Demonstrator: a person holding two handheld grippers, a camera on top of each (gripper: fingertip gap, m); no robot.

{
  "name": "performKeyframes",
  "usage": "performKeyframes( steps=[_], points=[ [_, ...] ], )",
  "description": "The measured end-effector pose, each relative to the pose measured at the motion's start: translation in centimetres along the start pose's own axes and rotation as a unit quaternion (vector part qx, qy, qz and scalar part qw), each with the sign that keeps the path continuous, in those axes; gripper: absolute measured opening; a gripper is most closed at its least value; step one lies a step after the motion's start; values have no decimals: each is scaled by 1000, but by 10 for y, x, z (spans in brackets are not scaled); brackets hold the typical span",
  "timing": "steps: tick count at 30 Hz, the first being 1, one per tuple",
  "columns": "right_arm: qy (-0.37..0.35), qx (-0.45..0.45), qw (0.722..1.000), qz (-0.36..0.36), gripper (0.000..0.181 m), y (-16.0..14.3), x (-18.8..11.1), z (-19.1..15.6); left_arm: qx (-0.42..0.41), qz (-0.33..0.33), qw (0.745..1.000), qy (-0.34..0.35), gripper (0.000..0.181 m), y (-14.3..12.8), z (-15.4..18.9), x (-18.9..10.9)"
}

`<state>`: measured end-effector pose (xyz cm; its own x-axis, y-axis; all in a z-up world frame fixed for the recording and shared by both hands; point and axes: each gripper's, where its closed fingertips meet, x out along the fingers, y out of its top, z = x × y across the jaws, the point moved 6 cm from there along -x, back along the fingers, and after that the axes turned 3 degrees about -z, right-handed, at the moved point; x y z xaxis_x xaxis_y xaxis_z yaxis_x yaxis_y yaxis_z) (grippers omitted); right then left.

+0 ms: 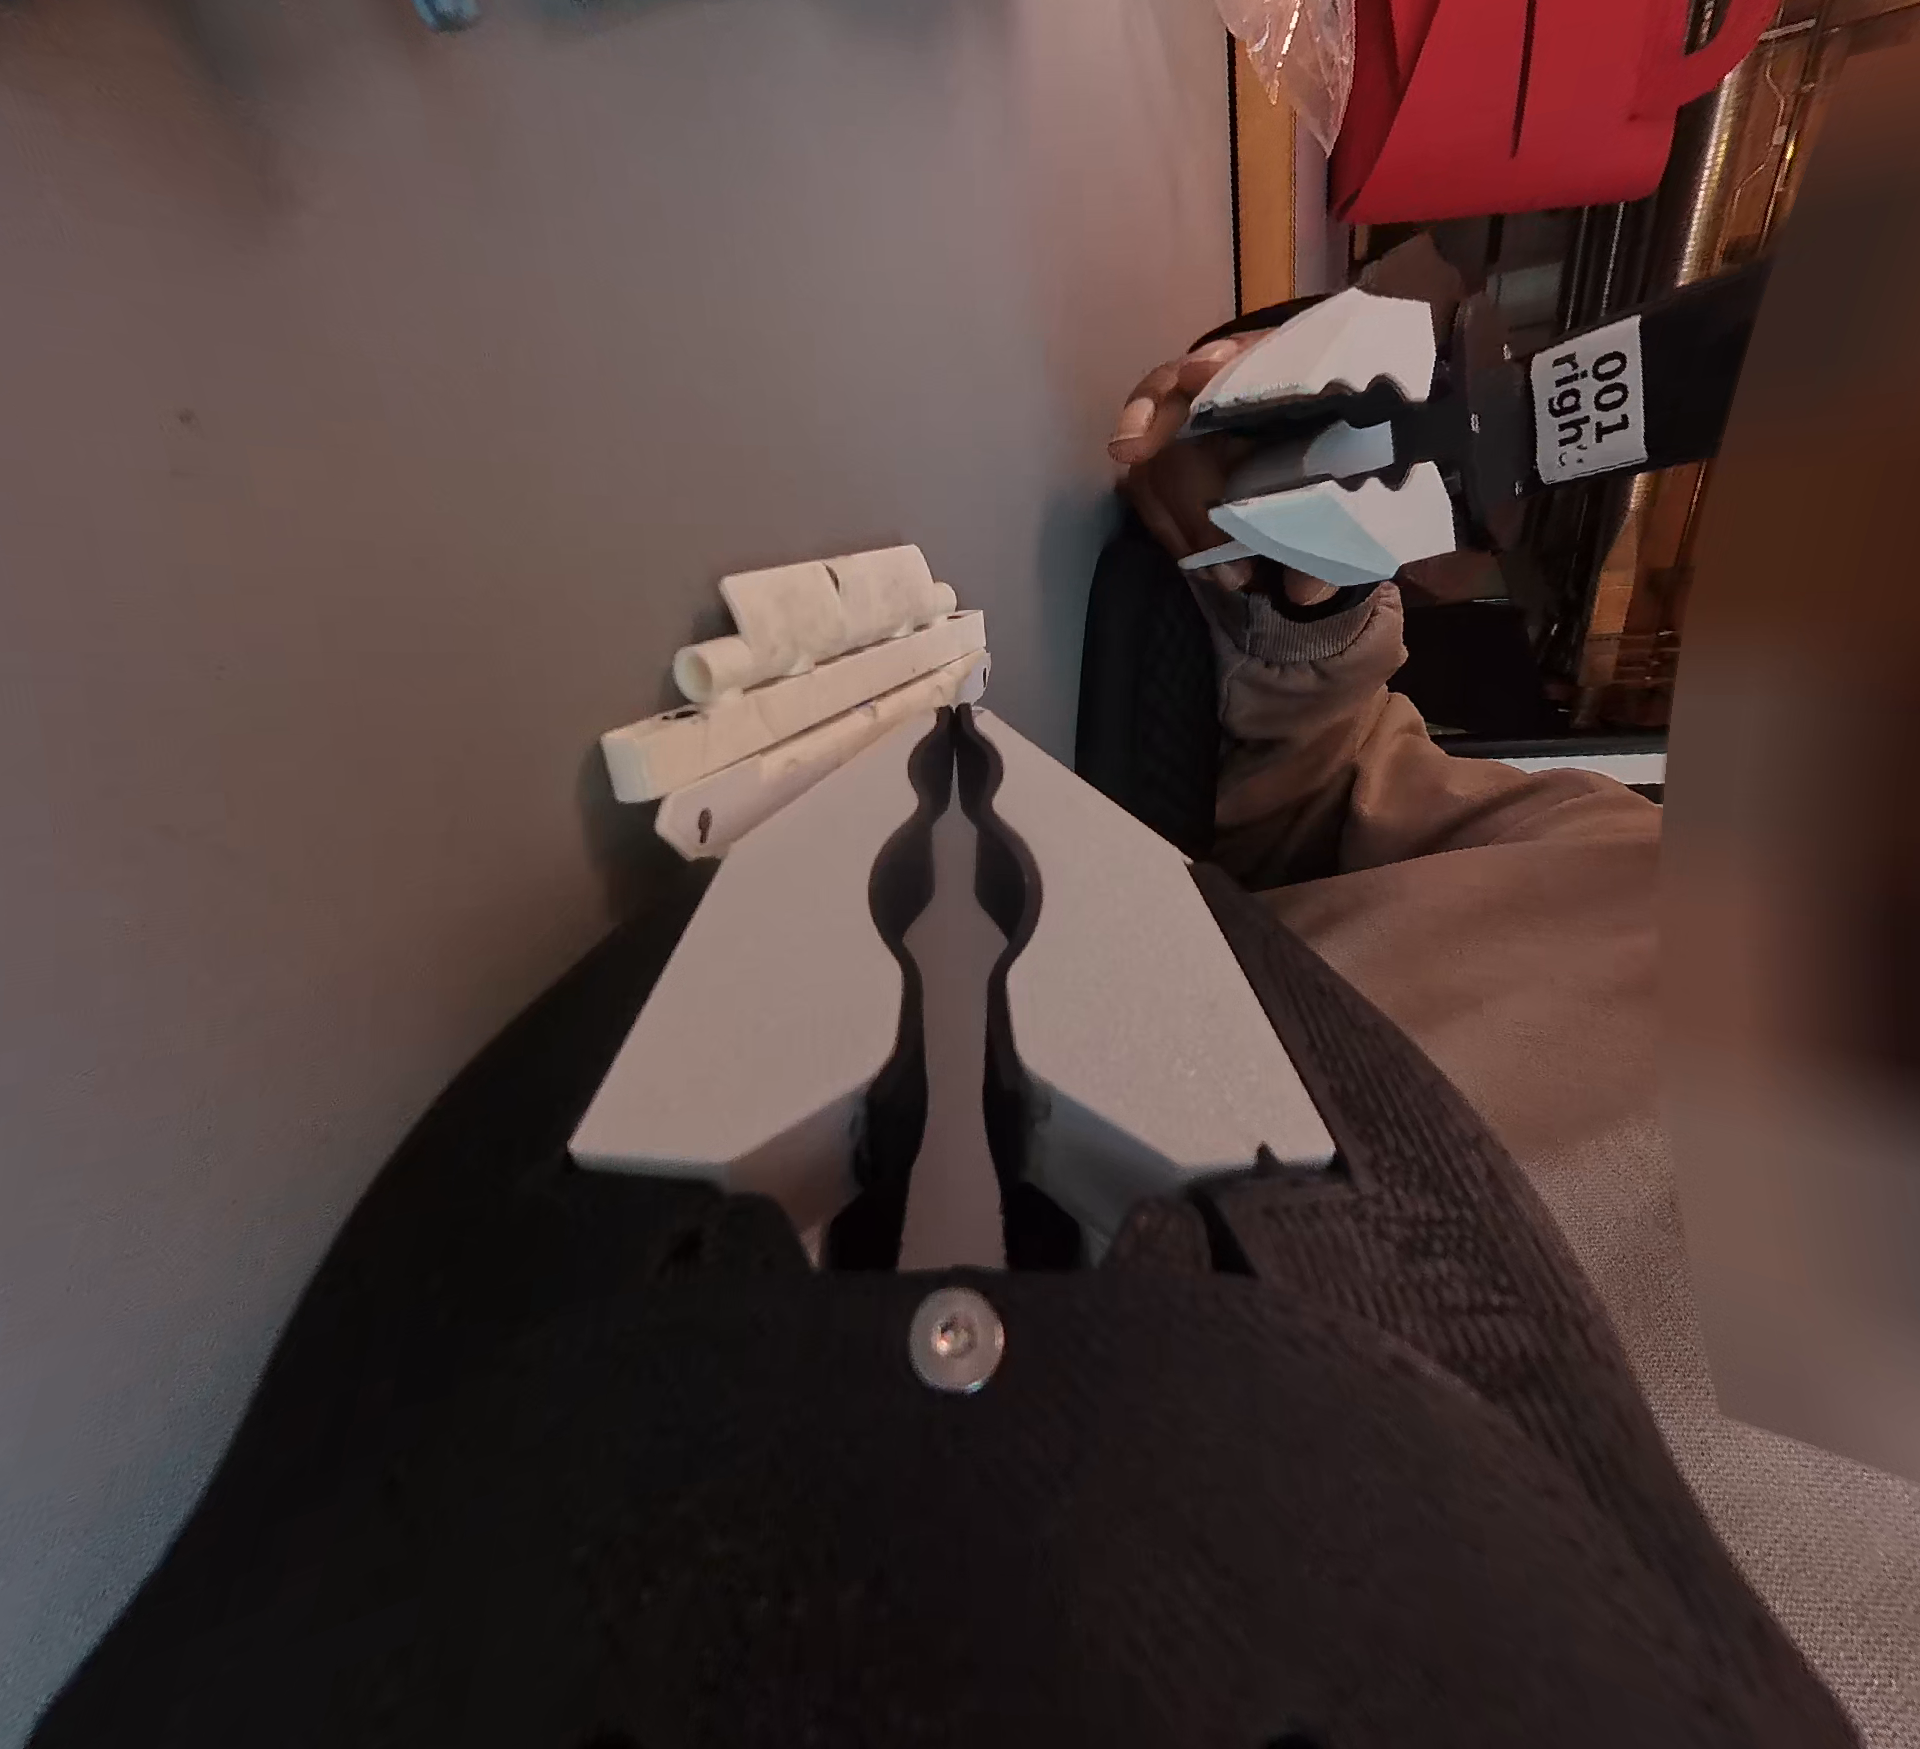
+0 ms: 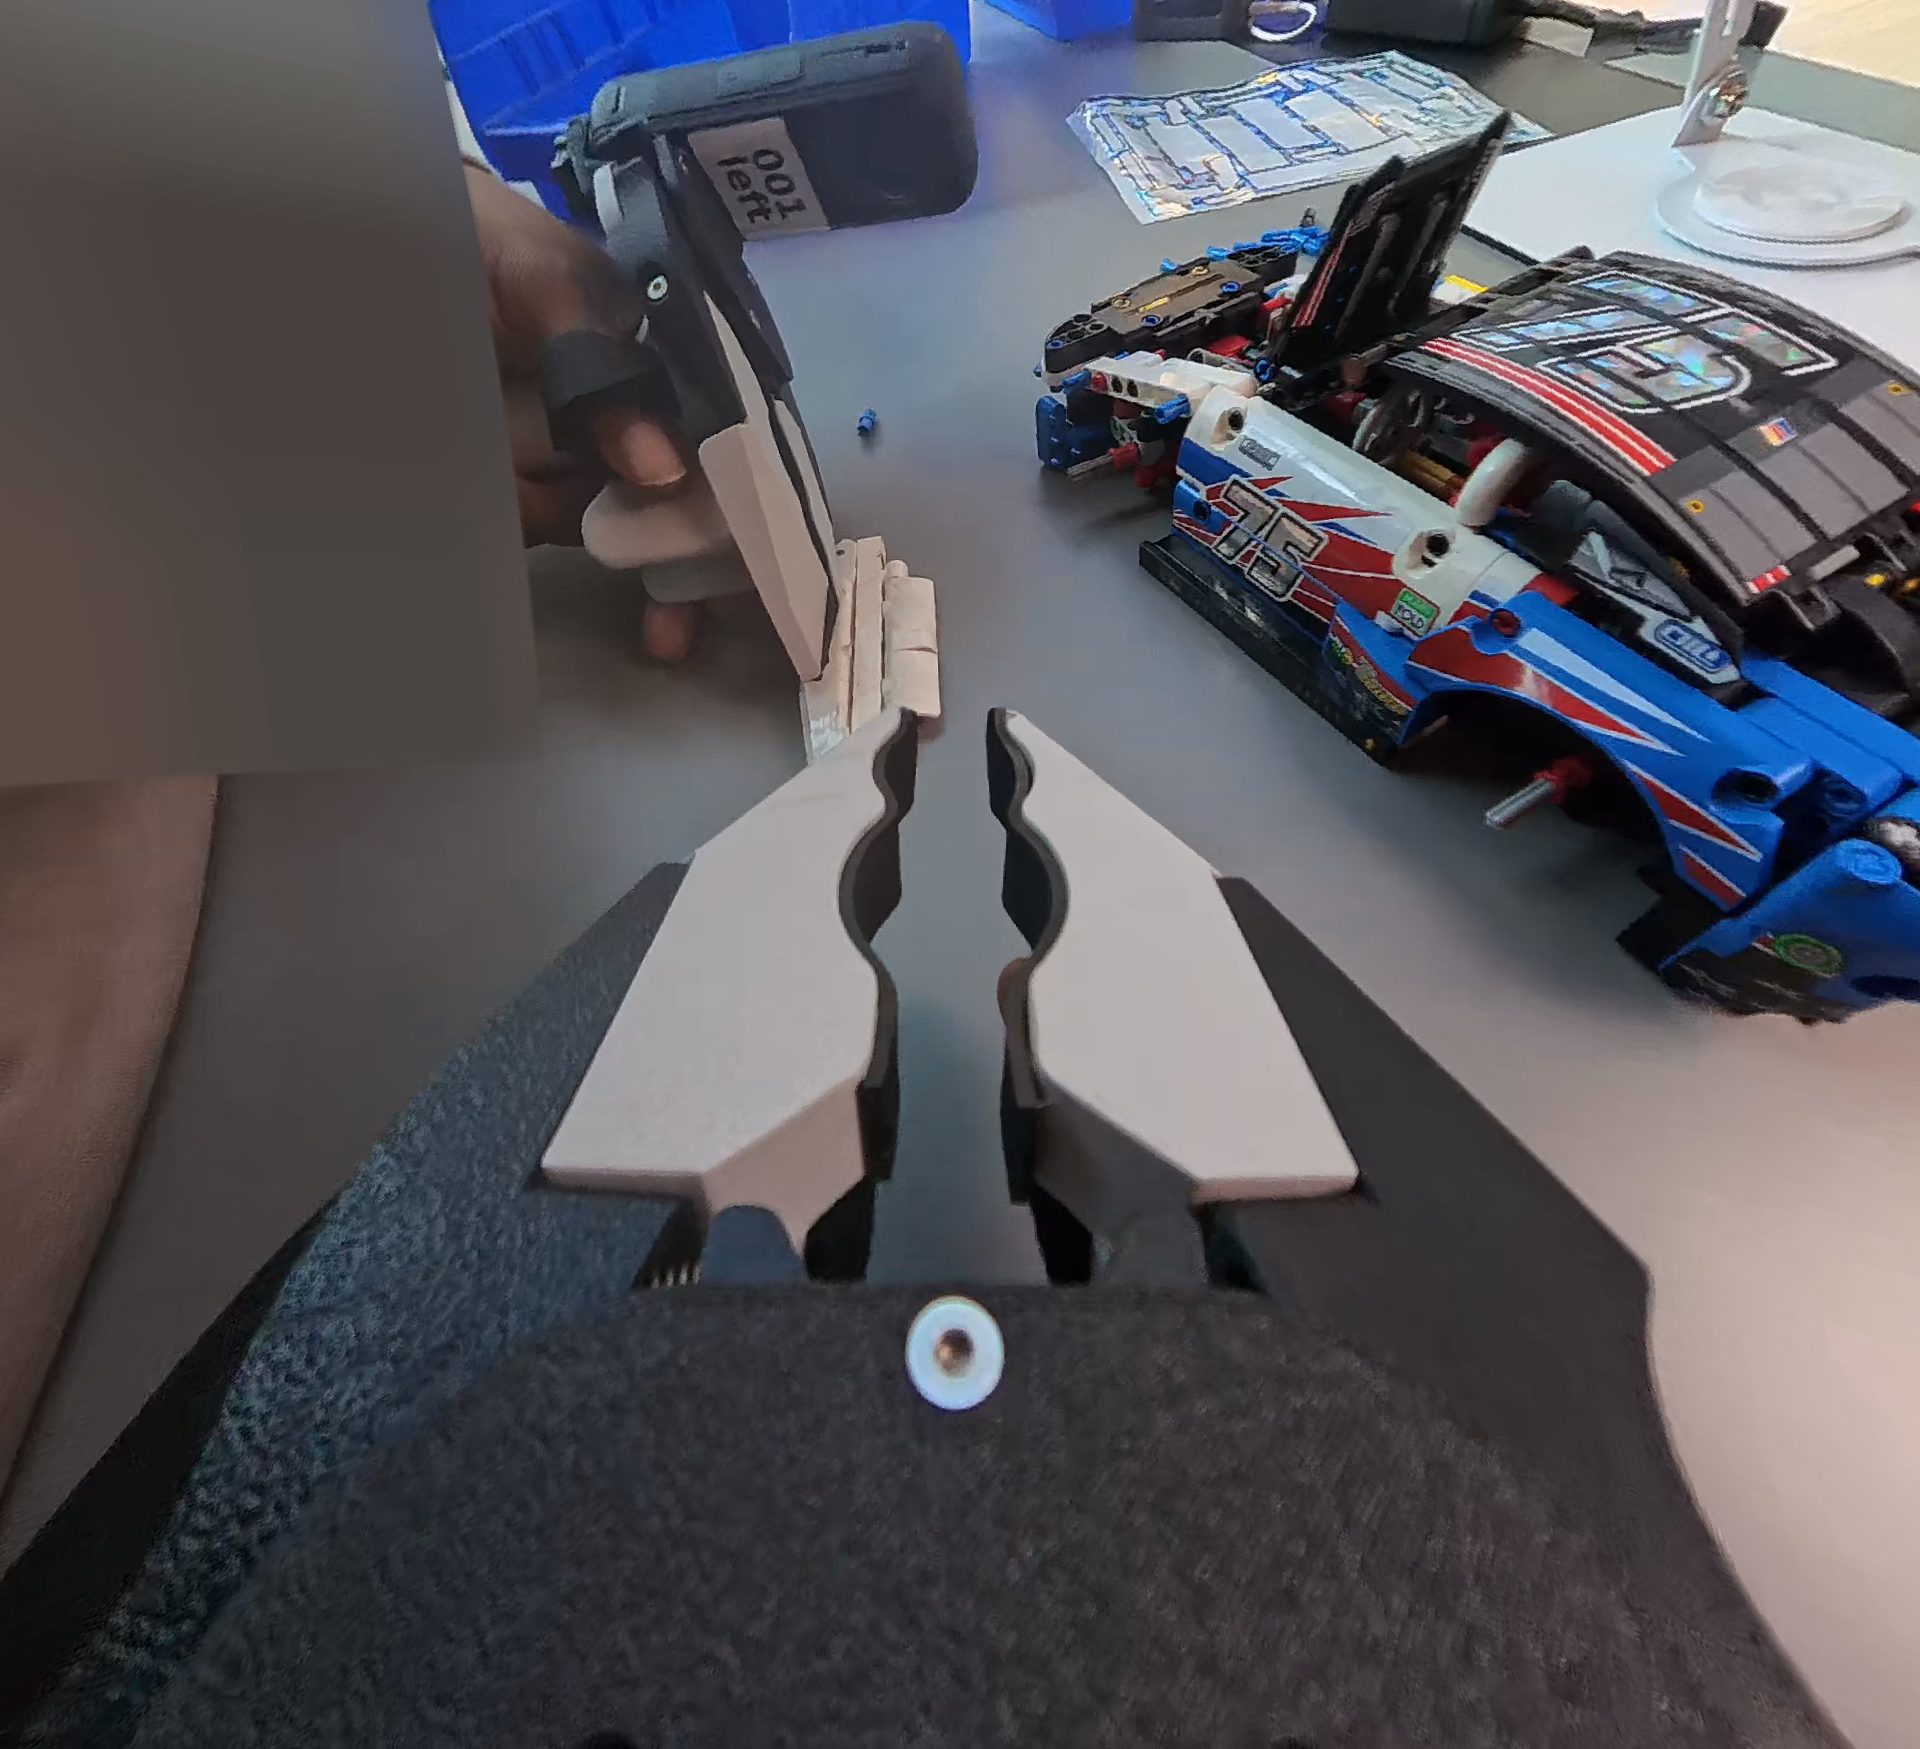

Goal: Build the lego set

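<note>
left of the lego car (image 2: 1507, 577), left gripper (image 1: 961, 712) clamps a white lego piece (image 1: 800, 702); right gripper (image 2: 951, 728) gapes beside it.

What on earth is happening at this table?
A person is building a Lego car with two handheld grippers. The left gripper is shut on a white assembly of Lego beams. The right gripper, jaws open, sits just beside that piece. The half-built blue, red and white race car waits on the grey table.
</note>
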<state>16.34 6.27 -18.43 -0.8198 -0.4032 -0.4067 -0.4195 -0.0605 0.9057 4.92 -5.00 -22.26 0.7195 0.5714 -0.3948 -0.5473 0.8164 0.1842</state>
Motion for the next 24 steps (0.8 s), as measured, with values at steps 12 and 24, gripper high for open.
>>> performKeyframes(
  steps=[12,24],
  points=[
    [12,-166,981,-98,0,-11,25,-27,1,9,1000,2,0,-1,0,-1],
    [45,-158,980,-115,0,-13,34,-27,1,22,1000,12,0,-2,1,-2]
  ],
)
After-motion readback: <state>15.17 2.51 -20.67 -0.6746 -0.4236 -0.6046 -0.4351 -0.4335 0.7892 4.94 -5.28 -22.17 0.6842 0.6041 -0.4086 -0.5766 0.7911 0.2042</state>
